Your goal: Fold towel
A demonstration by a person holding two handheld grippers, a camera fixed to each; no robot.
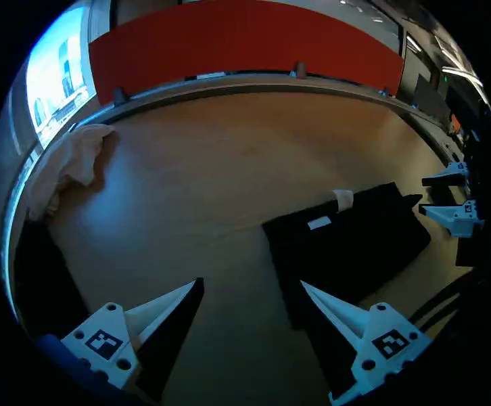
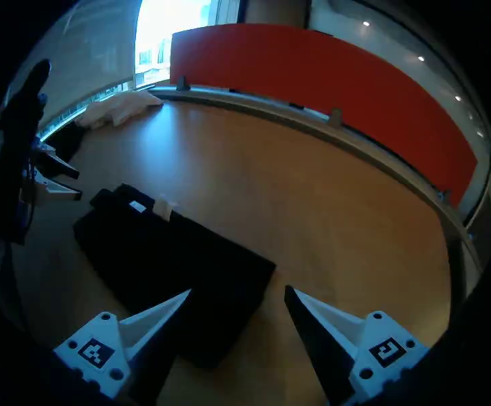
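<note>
A dark towel (image 1: 354, 243), folded into a long rectangle with pale tags (image 1: 320, 222) on its upper face, is laid flat on the wooden desk (image 1: 232, 155), well apart from the red partition (image 1: 245, 47) along the far edge. The left gripper (image 1: 251, 284) is held at one end of the towel, its fingers spread with nothing between them. The right gripper (image 2: 237, 291) is held at the opposite end, likewise parted and empty. A crumpled white cloth (image 1: 76, 155) is seen at a far corner.
</note>
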